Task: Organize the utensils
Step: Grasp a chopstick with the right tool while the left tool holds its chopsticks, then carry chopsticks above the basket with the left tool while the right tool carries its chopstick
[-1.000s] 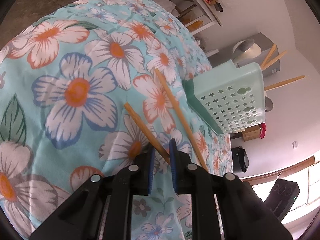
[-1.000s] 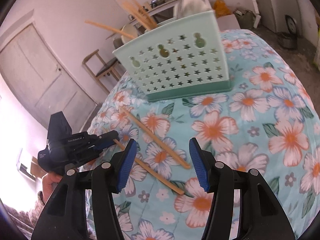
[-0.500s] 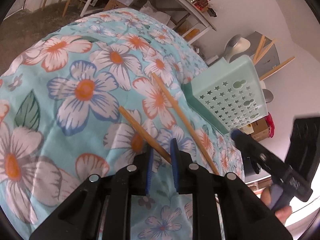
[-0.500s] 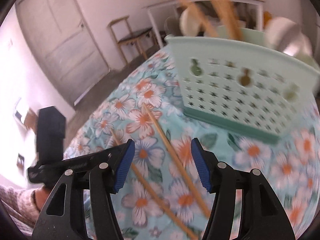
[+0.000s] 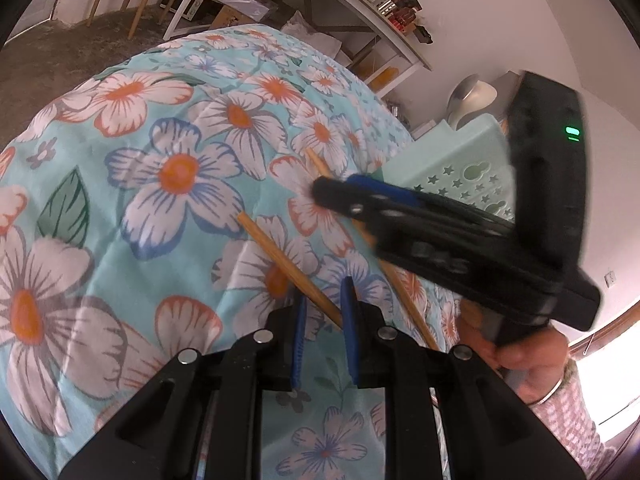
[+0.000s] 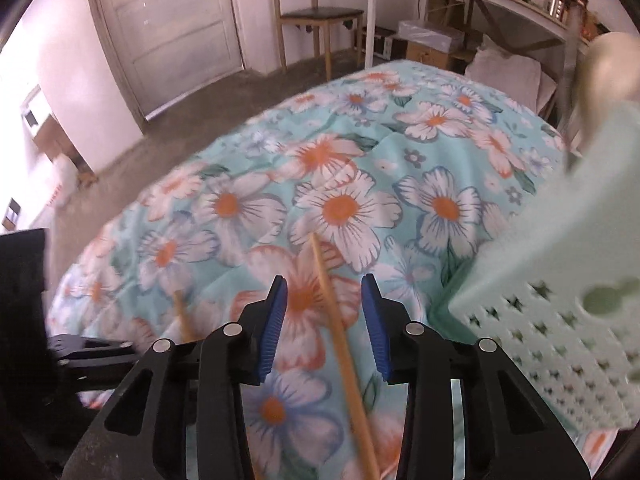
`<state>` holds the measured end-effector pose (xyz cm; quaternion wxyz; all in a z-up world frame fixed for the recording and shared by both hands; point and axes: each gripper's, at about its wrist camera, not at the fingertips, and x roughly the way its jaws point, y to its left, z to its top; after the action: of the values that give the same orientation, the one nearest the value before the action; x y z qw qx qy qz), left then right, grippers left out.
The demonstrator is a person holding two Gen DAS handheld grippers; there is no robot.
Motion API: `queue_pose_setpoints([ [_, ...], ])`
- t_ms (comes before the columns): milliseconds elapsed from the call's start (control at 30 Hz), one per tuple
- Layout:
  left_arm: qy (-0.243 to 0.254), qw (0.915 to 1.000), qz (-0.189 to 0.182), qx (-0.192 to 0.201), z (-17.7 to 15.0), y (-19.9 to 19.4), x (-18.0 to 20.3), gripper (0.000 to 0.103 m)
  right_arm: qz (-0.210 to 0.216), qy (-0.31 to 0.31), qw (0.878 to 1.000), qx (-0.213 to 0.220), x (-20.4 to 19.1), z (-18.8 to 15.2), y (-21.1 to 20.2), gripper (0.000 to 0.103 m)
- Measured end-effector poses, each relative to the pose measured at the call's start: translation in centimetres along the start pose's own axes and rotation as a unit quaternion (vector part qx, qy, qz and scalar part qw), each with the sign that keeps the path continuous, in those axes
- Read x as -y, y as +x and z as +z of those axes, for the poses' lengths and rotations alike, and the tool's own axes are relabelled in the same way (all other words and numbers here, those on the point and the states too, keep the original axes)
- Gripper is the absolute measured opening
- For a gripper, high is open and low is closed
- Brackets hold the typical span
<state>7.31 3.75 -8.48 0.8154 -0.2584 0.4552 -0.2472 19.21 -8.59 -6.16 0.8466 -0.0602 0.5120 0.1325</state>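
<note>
Partway through, by the look of it: two sticks out on the turquoise floral cloth [image 5: 176, 168], neither stowed yet.

In the left wrist view, left gripper [image 5: 323, 304] at six o'clock, pads close together and, as far as can be judged, clamped on the near end of a thin wooden chopstick [image 5: 280, 256] that slants away toward ten o'clock. Cannot tell whether that stick is clear of the cloth.

In the right wrist view, right gripper [image 6: 324, 292] at six o'clock, jaws just closing yet apart, with cloth visible on both sides of a second wooden chopstick [image 6: 340, 340] lying between them. Runs from six o'clock up toward twelve, flat on the cloth, touching neither pad.

Mint-green plastic basket with star-shaped holes [image 6: 560, 320] at three to four o'clock of the right view, near that stick; at two o'clock in the left view, partly hidden behind the right tool. Holds at least a pale rounded spoon [image 5: 472, 96] that rises above its rim, so some sorting looks done already.

Left to do, judging from this: close the right pads on the second stick, lift both, carry them over the basket rim and drop them in upright. No other loose utensils visible on the cloth, so these two seem to be the last.
</note>
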Motion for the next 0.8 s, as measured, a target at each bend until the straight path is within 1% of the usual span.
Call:
queue_pose_setpoints([
  [33,0.000,1.0000,0.000,0.000,0.0,0.0,0.0,0.016,-0.002,-0.004,1.000,-0.001,-0.1,-0.1,0.4,0.029],
  [67,0.000,1.0000,0.000,0.001,0.0,0.0,0.0,0.016,-0.003,-0.007,1.000,0.001,-0.3,-0.1,0.4,0.023],
  [100,0.000,1.0000,0.000,0.000,0.0,0.0,0.0,0.016,-0.006,-0.009,1.000,0.004,-0.4,-0.2,0.4,0.011],
  [200,0.000,1.0000,0.001,0.002,-0.1,0.0,0.1,0.016,-0.017,-0.008,1.000,0.014,-0.4,-0.3,-0.2,0.005],
  [367,0.002,1.0000,0.004,0.004,-0.1,0.0,0.2,0.016,-0.033,0.001,0.999,0.040,0.0,-0.8,-2.5,0.004],
  [467,0.003,0.9999,0.008,0.005,-0.2,0.0,0.3,0.016,-0.045,0.010,0.997,0.062,0.7,-1.1,-4.6,0.004],
  [600,0.007,0.9998,0.015,0.007,0.0,-0.1,0.7,0.016,-0.067,0.034,0.992,0.102,2.0,-1.7,-8.3,0.004],
  [733,0.038,0.9985,0.029,0.029,0.7,-0.9,2.0,0.016,-0.087,0.070,0.984,0.139,3.9,-2.7,-12.1,0.004],
  [800,0.065,0.9961,0.036,0.048,1.1,-1.5,3.3,0.016,-0.097,0.091,0.978,0.159,5.0,-3.6,-14.5,0.004],
])
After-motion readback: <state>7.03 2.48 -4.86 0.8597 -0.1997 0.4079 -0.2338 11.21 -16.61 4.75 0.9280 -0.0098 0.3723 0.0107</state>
